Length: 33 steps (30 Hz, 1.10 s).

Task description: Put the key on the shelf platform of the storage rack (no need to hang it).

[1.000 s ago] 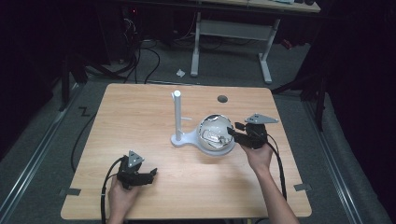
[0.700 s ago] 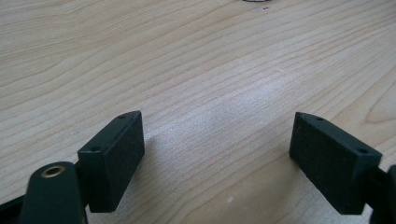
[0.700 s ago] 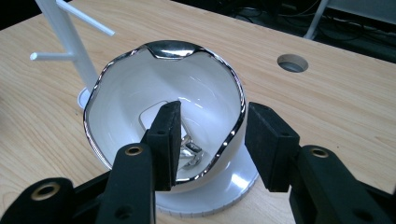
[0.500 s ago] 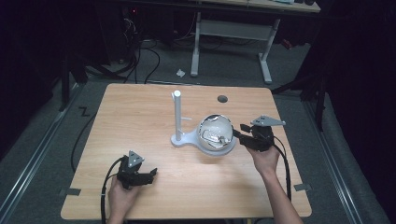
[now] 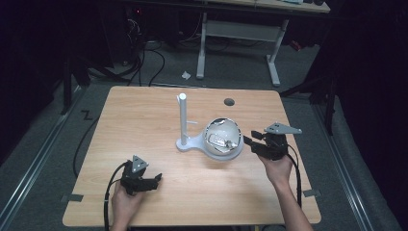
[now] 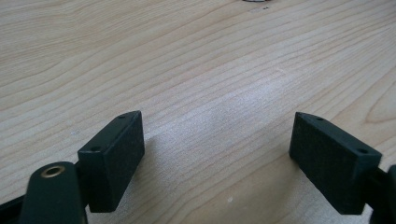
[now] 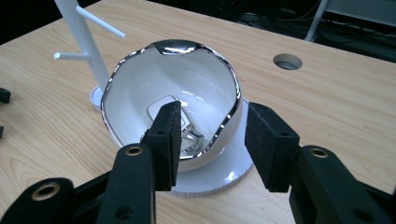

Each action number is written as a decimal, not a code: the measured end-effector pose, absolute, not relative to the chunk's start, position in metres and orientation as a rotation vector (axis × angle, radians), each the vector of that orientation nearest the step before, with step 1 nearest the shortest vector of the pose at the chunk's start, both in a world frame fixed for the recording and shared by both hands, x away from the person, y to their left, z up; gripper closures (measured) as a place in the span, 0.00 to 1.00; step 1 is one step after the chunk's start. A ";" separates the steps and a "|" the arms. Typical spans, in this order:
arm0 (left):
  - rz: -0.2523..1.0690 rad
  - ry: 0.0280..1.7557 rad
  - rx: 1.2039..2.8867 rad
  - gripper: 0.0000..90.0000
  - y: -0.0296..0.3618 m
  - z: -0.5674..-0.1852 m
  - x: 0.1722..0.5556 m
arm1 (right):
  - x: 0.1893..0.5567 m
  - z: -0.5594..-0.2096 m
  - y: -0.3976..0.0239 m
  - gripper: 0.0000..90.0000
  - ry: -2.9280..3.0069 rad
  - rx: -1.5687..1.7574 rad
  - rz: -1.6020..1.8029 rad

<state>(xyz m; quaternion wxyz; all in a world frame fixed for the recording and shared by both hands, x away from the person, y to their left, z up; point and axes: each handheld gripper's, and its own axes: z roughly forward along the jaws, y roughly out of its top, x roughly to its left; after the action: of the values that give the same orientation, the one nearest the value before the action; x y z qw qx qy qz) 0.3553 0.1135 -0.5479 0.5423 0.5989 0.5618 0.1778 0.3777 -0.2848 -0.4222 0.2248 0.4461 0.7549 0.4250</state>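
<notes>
A white bowl [image 5: 223,138] with a shiny silver rim sits on the round base of a white stand [image 5: 184,122], near the middle of the wooden surface [image 5: 144,120]. The stand's thin post rises just to the left of the bowl, with short pegs sticking out. Something small and shiny lies inside the bowl; what it is cannot be told.

The right tongs [image 5: 251,142] are just beside the bowl's right side, held by the right hand [image 5: 276,166]. In the right gripper view the right tongs [image 7: 212,140] stand apart, with the bowl's rim [image 7: 229,107] between them, not clamped.

The left tongs [image 5: 155,179] rest low near the front left of the surface, well apart from the bowl. In the left gripper view the left tongs [image 6: 219,158] are wide apart over bare wood.
</notes>
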 end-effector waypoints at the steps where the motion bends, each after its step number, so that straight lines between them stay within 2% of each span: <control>1: 0.422 1.334 1.422 0.20 0.113 -0.548 0.355 | 0.377 -0.423 -0.286 0.63 2.082 1.230 1.168; 33: 0.423 1.334 1.420 0.20 0.113 -0.548 0.355 | 0.339 -0.433 -0.305 0.63 2.046 1.253 1.230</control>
<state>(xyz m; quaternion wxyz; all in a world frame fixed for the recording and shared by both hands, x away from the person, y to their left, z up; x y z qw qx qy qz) 0.3554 0.1133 -0.5479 0.5428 0.5981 0.5620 0.1780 0.3391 -0.3054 -0.4326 0.2209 0.4532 0.7402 0.4448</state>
